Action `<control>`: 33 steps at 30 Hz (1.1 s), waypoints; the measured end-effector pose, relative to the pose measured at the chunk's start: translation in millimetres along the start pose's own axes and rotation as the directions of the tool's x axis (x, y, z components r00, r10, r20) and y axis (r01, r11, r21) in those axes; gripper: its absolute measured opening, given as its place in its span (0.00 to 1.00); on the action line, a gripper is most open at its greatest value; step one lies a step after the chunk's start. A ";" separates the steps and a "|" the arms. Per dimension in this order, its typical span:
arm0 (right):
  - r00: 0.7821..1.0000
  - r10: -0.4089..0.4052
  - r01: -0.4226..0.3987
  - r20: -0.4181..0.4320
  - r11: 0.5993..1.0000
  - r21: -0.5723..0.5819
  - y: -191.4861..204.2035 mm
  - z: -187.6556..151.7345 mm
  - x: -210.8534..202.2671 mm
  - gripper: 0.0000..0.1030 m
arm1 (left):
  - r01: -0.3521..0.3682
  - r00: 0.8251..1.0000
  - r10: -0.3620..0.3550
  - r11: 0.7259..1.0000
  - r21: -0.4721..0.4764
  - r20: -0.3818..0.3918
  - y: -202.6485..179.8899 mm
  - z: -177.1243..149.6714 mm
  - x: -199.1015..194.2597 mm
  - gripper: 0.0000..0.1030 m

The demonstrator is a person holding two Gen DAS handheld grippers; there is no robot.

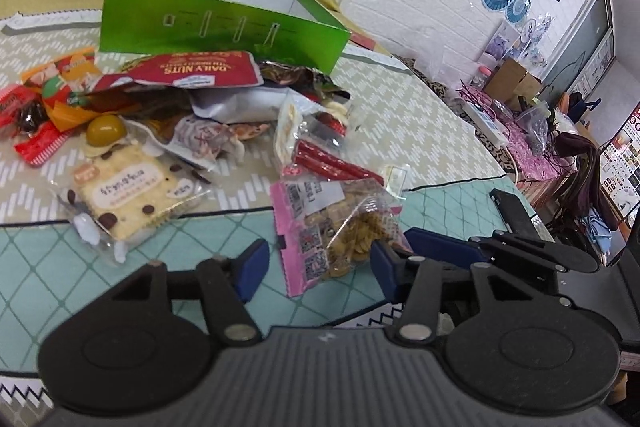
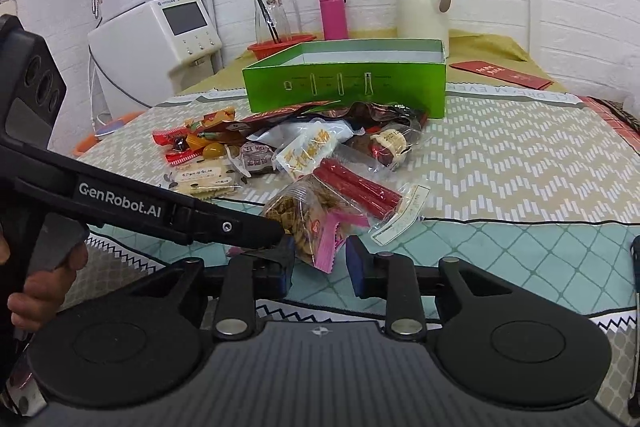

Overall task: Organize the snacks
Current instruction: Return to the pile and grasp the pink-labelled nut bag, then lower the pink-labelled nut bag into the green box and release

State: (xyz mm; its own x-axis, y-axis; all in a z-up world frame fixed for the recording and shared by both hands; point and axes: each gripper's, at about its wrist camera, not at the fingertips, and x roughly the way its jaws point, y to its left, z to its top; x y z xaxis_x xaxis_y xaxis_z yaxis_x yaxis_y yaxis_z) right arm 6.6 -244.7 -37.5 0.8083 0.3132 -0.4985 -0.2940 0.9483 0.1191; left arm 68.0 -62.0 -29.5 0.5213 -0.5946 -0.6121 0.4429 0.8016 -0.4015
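A pile of snack packets lies on the table in front of an open green box (image 1: 216, 27), which also shows in the right wrist view (image 2: 344, 83). Nearest is a clear bag of yellow crackers with pink edges (image 1: 340, 227) (image 2: 308, 219). My left gripper (image 1: 316, 267) is open, its blue pads on either side of this bag's near end. My right gripper (image 2: 320, 263) is open just short of the bag's pink corner. The left gripper's body (image 2: 160, 211) crosses the right wrist view at the left. Red sausage sticks (image 2: 356, 183), a chocolate chip biscuit pack (image 1: 128, 195) and a Daily Nuts pouch (image 1: 192, 71) lie in the pile.
A cream thermos jug (image 2: 420, 3), a pink bottle (image 2: 333, 11), a glass carafe in a red basket (image 2: 276, 47) and a red envelope (image 2: 500, 73) stand behind the box. White water appliances (image 2: 156, 39) are at the back left. A black phone (image 1: 516, 215) lies at the table's right edge.
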 end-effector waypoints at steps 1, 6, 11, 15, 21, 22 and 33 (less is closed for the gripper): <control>1.000 -0.001 0.001 -0.001 1.000 -0.003 0.4 0.3 0.5 0.49 | -0.002 1.000 0.002 1.000 0.002 0.000 -0.1 0.5 0.0 0.50; 1.000 -0.001 0.001 0.000 1.000 0.000 -0.4 0.2 2.2 0.49 | 0.000 1.000 0.000 1.000 0.000 0.003 0.5 1.4 1.9 0.48; 1.000 0.016 -0.016 0.002 1.000 -0.005 -1.4 -1.8 7.4 0.39 | -0.021 1.000 0.021 0.999 0.035 0.004 -3.7 0.9 4.3 0.17; 0.999 0.023 -0.022 0.025 1.000 -0.013 1.4 4.0 -0.7 0.37 | -0.004 1.000 0.004 1.000 0.018 0.029 -6.5 2.3 -7.6 0.11; 0.989 0.050 -0.040 0.143 0.996 -0.076 9.9 38.6 -21.4 0.36 | -0.006 0.989 -0.003 0.998 0.061 0.147 -16.7 24.9 -43.9 0.07; 0.985 0.058 -0.044 0.162 0.995 -0.088 10.7 46.1 -22.1 0.36 | -0.010 0.985 -0.002 0.998 0.068 0.170 -16.9 31.5 -48.2 0.07; 0.960 0.059 -0.026 0.273 0.992 -0.122 -6.9 132.8 32.7 0.36 | -0.034 0.960 0.024 0.999 0.031 0.280 10.8 132.7 -30.9 0.06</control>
State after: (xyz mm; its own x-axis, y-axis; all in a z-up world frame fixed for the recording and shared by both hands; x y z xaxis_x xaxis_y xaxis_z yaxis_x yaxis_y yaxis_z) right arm 102.8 -234.3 59.4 0.8980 0.3704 -0.2373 -0.3751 0.9266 0.0269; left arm 153.5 -43.1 75.5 0.7150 -0.5691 -0.4062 0.4475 0.8189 -0.3594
